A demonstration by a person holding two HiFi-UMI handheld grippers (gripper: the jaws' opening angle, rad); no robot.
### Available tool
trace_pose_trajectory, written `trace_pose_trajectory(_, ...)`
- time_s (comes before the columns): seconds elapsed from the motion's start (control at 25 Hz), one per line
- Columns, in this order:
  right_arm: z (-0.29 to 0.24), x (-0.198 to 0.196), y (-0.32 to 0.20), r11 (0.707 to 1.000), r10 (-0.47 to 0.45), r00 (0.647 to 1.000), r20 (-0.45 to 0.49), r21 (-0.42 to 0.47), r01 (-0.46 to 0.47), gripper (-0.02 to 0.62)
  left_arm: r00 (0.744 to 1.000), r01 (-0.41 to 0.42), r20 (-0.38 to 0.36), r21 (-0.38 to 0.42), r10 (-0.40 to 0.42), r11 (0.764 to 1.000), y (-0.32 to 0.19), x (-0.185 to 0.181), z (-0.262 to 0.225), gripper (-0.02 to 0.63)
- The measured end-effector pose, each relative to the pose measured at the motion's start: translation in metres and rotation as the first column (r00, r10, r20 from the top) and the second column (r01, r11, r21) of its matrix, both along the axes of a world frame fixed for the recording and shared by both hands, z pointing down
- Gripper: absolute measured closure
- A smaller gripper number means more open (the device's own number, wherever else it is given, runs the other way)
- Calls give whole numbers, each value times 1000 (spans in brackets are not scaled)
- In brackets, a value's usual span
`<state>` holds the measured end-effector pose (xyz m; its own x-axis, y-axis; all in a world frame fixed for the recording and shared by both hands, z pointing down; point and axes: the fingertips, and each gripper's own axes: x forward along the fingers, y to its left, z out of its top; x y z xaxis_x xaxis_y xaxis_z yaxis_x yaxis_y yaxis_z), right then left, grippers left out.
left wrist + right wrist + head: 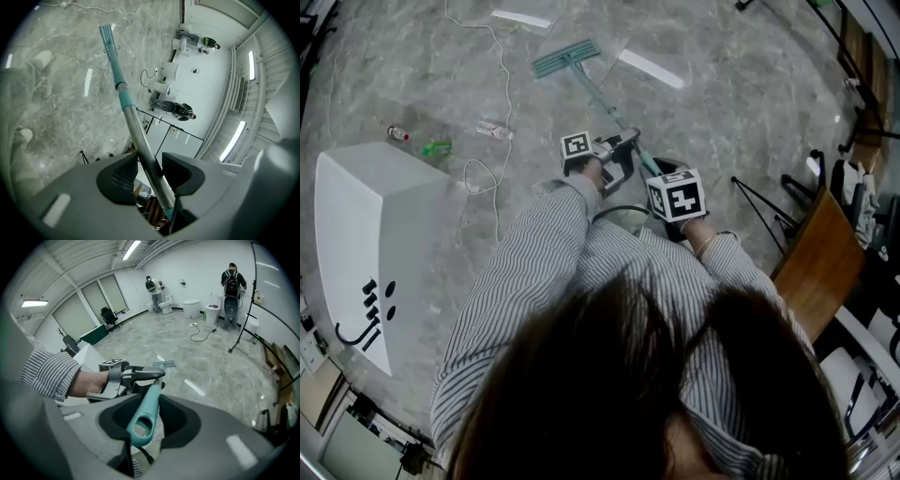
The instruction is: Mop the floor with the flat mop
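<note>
The flat mop's teal head (pixel 567 58) lies flat on the grey marble floor ahead of me, and its pole (pixel 605 98) slopes back to both grippers. My left gripper (pixel 622 157) is shut on the metal pole (pixel 140 140) below the teal collar; the mop head (pixel 108 35) shows far along the pole. My right gripper (pixel 673 192) is shut on the teal handle end (pixel 143 420) with its hanging hole. In the right gripper view, the left gripper (pixel 136 376) sits just ahead on the pole, and the mop head (pixel 164 364) lies beyond it.
A white cabinet (pixel 366 234) stands at the left, with a white cable (pixel 492 159) and small litter (pixel 436 147) on the floor beside it. A wooden chair (pixel 820 262) and a black stand (pixel 759 202) are at the right. People (pixel 232 282) and toilets (pixel 192 308) are far off.
</note>
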<state>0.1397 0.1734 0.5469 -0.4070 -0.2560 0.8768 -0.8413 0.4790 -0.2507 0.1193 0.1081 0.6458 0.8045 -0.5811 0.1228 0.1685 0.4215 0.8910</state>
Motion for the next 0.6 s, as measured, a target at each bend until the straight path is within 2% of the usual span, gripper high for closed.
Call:
trace_pose_trajectory(0.36, -2, -123, -132, 997, 72, 997, -7, -14, -72, 476, 999, -35, 29, -1, 35, 999, -134, -121, 1, 442)
trace_pose_trajectory(0.44, -1, -150, -164, 996, 84, 996, -7, -11, -84, 476, 1000, -13, 24, -25, 14, 1000, -166, -148, 2, 445)
trace_pose_trajectory(0.6, -4, -191, -230, 995, 104, 995, 8, -8, -104, 474, 996, 89, -26, -61, -91, 994, -231, -186, -17, 449)
